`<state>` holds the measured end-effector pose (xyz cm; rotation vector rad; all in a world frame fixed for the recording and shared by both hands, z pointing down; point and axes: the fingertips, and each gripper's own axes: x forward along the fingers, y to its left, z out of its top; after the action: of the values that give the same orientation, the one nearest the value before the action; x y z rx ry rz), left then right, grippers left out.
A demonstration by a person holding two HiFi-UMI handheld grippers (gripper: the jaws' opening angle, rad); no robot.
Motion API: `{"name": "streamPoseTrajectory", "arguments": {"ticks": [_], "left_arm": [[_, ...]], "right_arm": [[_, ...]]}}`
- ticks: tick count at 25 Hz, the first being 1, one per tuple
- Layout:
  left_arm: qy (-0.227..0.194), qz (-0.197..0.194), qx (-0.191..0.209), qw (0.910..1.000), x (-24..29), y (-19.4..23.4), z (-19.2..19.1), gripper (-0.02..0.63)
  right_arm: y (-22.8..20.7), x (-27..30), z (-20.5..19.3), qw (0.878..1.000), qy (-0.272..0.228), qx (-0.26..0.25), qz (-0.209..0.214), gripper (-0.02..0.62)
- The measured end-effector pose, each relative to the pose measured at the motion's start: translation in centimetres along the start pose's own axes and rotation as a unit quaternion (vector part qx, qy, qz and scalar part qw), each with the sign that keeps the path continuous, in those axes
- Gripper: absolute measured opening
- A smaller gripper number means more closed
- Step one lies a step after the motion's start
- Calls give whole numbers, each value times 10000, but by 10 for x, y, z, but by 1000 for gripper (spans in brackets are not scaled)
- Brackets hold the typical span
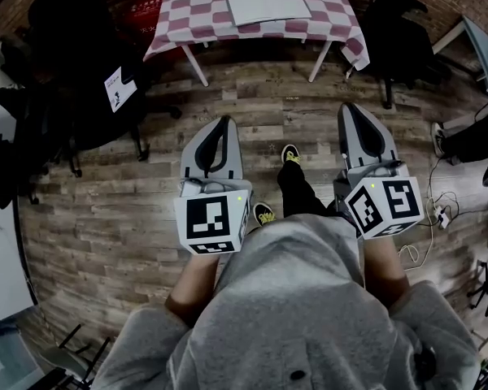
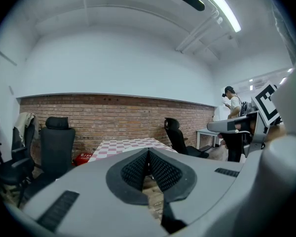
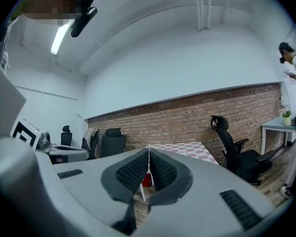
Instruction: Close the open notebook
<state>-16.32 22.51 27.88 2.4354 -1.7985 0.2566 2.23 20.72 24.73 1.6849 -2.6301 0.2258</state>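
Head view: notebook [image 1: 268, 4] open at top centre

It lies on the checked table [image 1: 187, 10], long axis left-right, slightly tilted. The left gripper [image 1: 224, 120] and right gripper [image 1: 349, 106], mid-frame, have their jaws pressed together, empty. The table's top edge is cut off; the page detail is unreadable.

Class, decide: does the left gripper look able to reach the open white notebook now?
Probably not: the shut left gripper hangs over wooden floor, well short of the open white notebook; path clear.
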Motion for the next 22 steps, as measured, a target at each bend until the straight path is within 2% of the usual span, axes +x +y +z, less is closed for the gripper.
{"name": "streamPoseTrajectory", "arguments": {"ticks": [13, 22], "left_arm": [[34, -30, 74, 10000, 29, 4, 4, 9], [33, -214, 79, 9997, 56, -6, 5, 9]], "right_arm": [[-30, 26, 4, 9999, -58, 8, -126, 28], [-52, 32, 0, 9997, -11, 16, -260, 28]]}}
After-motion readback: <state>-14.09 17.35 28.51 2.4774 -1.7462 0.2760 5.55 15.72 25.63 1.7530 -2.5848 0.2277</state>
